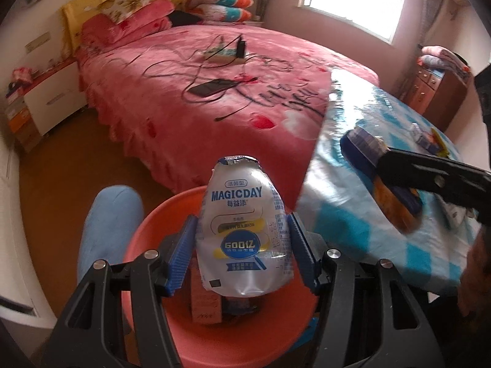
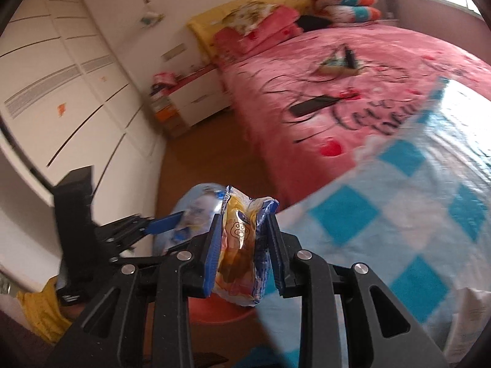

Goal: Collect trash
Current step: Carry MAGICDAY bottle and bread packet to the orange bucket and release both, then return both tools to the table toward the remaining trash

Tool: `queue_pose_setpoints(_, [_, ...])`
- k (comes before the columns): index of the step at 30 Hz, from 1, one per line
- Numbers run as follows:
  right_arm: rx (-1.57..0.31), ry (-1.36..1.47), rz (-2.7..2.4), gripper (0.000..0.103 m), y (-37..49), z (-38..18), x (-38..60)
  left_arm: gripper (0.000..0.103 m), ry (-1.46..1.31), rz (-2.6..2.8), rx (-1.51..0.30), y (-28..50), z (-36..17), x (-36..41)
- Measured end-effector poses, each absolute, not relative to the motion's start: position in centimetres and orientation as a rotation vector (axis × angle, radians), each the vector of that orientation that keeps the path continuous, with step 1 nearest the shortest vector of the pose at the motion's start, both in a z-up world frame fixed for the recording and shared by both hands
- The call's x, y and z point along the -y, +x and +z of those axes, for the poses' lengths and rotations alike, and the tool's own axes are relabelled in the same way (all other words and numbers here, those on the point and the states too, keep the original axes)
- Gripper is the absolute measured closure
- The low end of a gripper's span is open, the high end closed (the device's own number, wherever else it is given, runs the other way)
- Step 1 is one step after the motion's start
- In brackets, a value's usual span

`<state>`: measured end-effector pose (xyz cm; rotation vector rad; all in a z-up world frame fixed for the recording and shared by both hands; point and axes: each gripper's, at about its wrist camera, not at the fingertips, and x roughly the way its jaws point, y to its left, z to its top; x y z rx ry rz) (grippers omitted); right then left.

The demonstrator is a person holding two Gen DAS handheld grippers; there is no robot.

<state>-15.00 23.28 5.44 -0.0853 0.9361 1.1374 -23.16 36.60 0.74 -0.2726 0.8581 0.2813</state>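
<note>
My left gripper point(image 1: 242, 247) is shut on a white MAGICDAY drink bottle point(image 1: 242, 233), held upright over a red plastic basin point(image 1: 153, 230) that holds a pinkish carton point(image 1: 204, 303) and other trash. My right gripper point(image 2: 244, 245) is shut on a crumpled yellow and blue snack wrapper point(image 2: 242, 245). In the left wrist view the right gripper point(image 1: 365, 153) comes in from the right, above the table, with the wrapper point(image 1: 389, 196) in its fingers. In the right wrist view the left gripper point(image 2: 172, 224) with the bottle point(image 2: 199, 208) shows at left, blurred. The red basin point(image 2: 214, 309) lies low behind the wrapper.
A table with a blue and white checked cloth point(image 1: 353, 220) stands at right, with small wrappers point(image 1: 426, 138) at its far side. A pink bed point(image 1: 214, 92) carries a phone, cables and a power strip. A blue slippered foot point(image 1: 107, 230) is beside the basin. White wardrobes point(image 2: 61, 92) line the left wall.
</note>
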Motion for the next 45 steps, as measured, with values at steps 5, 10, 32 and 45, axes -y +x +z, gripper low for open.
queue_pose_setpoints(5, [-0.991,-0.128,1.221,0.059,-17.2,3.1,-25.7,0.04,-0.317,0.356,-0.89,-24.0,-1.4,-38.8])
queue_pose_setpoints(10, [-1.025,-0.09,1.193,0.032,-17.2,2.0,-25.2,0.024,-0.366,0.444,-0.934,-24.3,-3.1,-41.0])
queue_pose_setpoints(32, [-0.705,0.058,0.955,0.008,-14.3,6.3,-13.7,0.021,-0.173,0.279,-0.777,-20.9,1.9,-33.8])
queue_pose_setpoints(45, [-0.59,0.055,0.881,0.005,-14.4,7.5,-8.0,0.017,-0.169,0.179,-0.829,-17.7,3.8,-28.4])
